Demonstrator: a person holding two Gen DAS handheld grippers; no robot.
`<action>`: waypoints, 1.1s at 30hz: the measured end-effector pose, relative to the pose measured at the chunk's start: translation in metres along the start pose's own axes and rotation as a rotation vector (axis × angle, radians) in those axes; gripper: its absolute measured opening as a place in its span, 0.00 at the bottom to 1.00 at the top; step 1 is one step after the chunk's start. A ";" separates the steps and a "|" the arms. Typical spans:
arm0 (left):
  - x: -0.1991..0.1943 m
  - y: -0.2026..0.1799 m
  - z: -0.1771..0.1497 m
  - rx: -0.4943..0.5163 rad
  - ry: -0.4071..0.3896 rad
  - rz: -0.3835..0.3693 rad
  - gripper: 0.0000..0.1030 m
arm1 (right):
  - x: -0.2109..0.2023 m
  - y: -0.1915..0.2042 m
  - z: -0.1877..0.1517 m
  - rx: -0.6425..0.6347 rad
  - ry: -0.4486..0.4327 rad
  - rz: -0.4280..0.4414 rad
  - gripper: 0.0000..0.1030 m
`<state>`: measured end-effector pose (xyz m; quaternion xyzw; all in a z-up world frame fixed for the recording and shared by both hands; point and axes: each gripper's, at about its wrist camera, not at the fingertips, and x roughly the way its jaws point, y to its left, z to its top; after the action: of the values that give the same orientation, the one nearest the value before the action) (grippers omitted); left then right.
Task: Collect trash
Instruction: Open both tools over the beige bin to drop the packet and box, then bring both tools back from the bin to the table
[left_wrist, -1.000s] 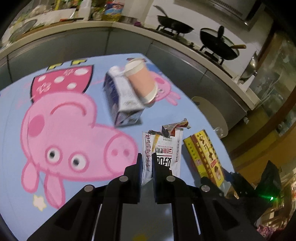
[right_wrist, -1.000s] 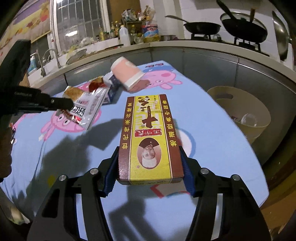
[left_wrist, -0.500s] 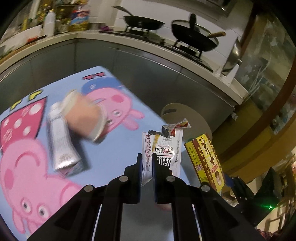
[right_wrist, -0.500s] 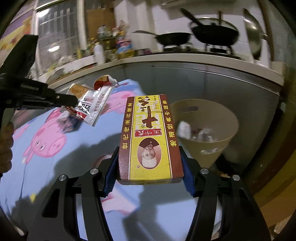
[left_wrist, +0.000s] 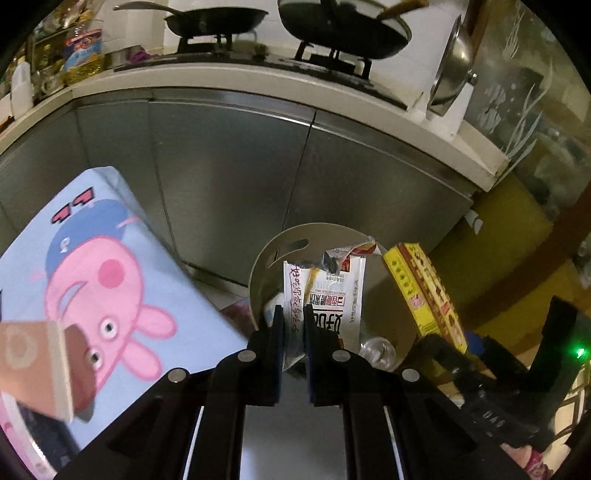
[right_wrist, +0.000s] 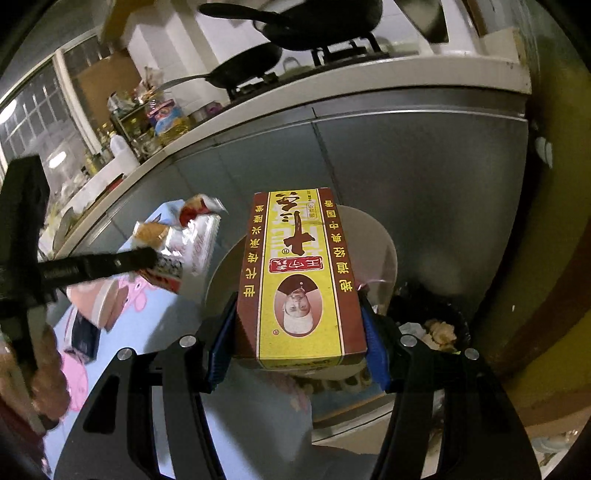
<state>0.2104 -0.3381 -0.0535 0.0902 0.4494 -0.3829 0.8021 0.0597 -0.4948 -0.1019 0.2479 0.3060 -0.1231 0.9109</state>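
Kitchen, bin (left_wrist: 273, 254) below | L tongs (left_wrist: 293, 321) pinch wrapper (left_wrist: 325, 291), long axis fwd | R tongs (right_wrist: 295, 328) clamp box (right_wrist: 299, 273), lengthwise fwd

Landmark: beige bin (left_wrist: 275, 258). Open mouth, clear from above; bottle and scraps low inside. Cabinet front (left_wrist: 229, 177) close behind, countertop edge (left_wrist: 280, 94) overhanging above. Table corner with blue cartoon cloth (left_wrist: 110, 258) just left of bin. Black-lined bin (right_wrist: 439, 325) just right. Wrapper (left_wrist: 325, 291) and yellow box (right_wrist: 299, 273) hanging over the mouth, apart, gap between.
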 end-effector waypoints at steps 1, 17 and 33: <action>0.005 0.000 0.001 0.001 0.005 0.001 0.10 | 0.002 0.001 0.002 0.000 0.002 -0.001 0.57; -0.025 0.012 -0.023 -0.017 -0.076 0.058 0.60 | -0.007 0.030 -0.021 0.040 -0.069 0.022 0.69; -0.154 0.030 -0.107 0.019 -0.234 0.177 0.69 | -0.094 0.114 -0.097 0.110 -0.093 0.139 0.70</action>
<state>0.1149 -0.1826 0.0000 0.0921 0.3395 -0.3228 0.8787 -0.0189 -0.3409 -0.0679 0.3124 0.2383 -0.0877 0.9154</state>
